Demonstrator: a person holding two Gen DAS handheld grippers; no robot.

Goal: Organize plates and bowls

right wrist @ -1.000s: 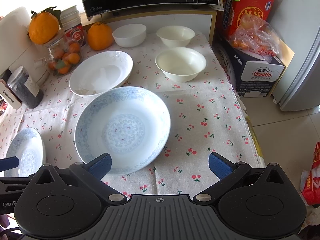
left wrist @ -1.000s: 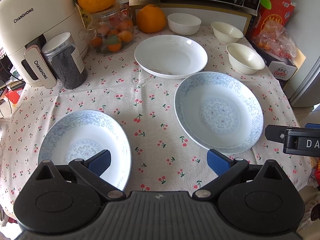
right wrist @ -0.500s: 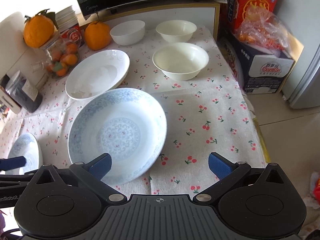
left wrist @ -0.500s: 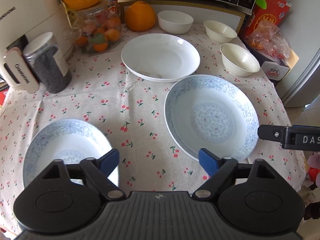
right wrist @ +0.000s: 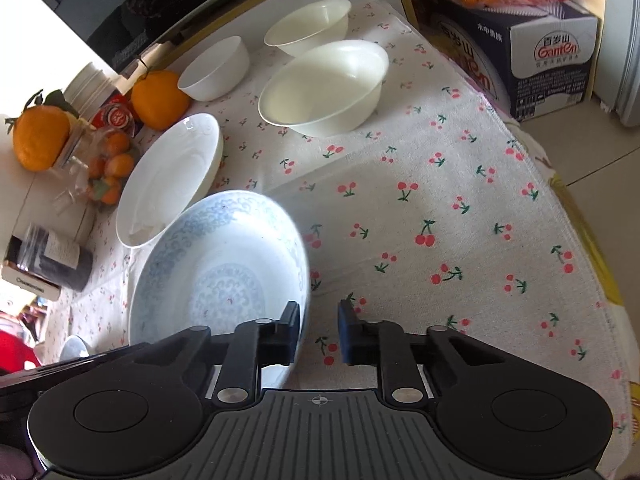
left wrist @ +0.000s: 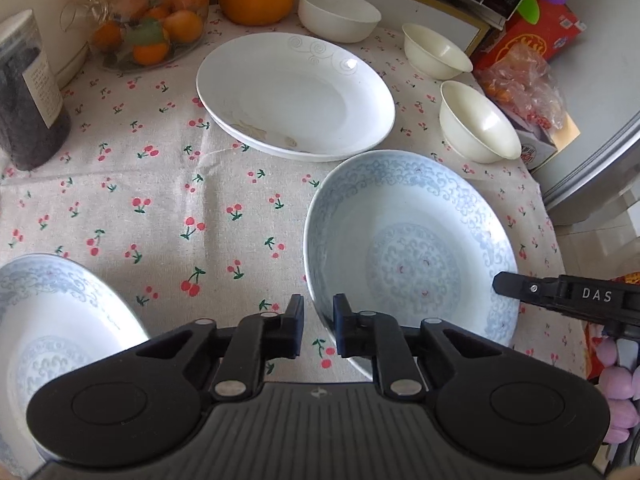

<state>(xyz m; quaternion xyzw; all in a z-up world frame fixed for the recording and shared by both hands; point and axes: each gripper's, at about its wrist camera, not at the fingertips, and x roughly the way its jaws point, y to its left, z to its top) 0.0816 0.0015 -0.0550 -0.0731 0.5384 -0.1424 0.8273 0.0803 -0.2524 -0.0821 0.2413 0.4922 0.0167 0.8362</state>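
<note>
Between the two grippers sits the blue-patterned plate (left wrist: 412,248) on the cherry-print tablecloth (left wrist: 160,200): the left gripper (left wrist: 319,330), jaws just drawn together with nothing pinched, has its right fingertip at the plate's near-left rim. Just left of the right gripper (right wrist: 319,334), whose jaws have also just come together empty, the same plate's right edge lies at its left fingertip. Beyond both lie the white plate (left wrist: 296,96) and three white bowls (right wrist: 324,88); a second blue-patterned plate (left wrist: 60,332) lies left of the left gripper.
</note>
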